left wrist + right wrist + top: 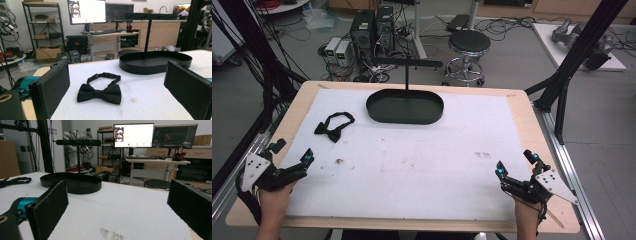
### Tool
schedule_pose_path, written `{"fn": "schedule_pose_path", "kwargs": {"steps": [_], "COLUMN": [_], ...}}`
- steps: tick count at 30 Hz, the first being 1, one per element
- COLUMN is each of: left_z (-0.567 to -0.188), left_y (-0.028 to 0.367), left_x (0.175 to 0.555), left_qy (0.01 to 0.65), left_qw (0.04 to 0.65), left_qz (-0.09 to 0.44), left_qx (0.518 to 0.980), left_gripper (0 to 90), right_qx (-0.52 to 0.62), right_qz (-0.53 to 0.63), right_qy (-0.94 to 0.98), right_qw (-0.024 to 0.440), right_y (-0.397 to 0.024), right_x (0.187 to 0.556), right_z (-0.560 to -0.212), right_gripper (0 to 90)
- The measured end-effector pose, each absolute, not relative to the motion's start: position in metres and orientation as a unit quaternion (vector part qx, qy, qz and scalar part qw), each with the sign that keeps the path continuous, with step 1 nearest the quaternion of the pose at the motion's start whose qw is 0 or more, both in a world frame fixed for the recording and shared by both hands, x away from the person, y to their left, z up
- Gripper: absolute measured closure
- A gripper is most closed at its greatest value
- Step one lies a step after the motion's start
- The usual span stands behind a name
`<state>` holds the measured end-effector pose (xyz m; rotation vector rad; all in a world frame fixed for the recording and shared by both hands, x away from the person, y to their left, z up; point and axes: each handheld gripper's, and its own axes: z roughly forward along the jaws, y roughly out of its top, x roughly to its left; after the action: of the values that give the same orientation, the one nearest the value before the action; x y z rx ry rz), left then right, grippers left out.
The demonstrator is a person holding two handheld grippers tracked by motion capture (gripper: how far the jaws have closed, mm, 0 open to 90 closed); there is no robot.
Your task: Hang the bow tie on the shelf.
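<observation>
The bow tie [333,126] at ten o'clock is plain black – band and knot alike. The oval tray [405,107] at twelve o'clock is matte black, as is its T-shaped stand [406,63]. The table [524,117] is pale wood under a white mat [422,160] flecked with brownish smudges. Both grippers – left [291,159] at eight o'clock, right [515,163] at four – are black with teal accents and grey plates.
</observation>
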<state>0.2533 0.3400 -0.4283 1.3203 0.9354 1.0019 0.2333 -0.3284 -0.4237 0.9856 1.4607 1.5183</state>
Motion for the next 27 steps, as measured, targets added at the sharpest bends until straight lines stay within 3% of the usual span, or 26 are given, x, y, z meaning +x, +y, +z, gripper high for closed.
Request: {"fn": "schedule_pose_path", "kwargs": {"steps": [13, 27], "left_z": [-0.421, -0.401], "left_y": [0.337, 0.332], "left_x": [0.258, 0.285], "left_qy": [0.386, 0.392], "left_qw": [0.578, 0.517], "left_qz": [0.417, 0.383], "left_qx": [0.586, 0.658], "left_gripper": [6.9, 9.8], "right_qx": [0.387, 0.385], "right_qz": [0.602, 0.611], "right_qy": [0.577, 0.572], "right_qw": [0.393, 0.389], "right_y": [-0.328, -0.326], "right_x": [0.233, 0.236], "right_z": [-0.424, -0.421], "right_gripper": [2.6, 2.6]}}
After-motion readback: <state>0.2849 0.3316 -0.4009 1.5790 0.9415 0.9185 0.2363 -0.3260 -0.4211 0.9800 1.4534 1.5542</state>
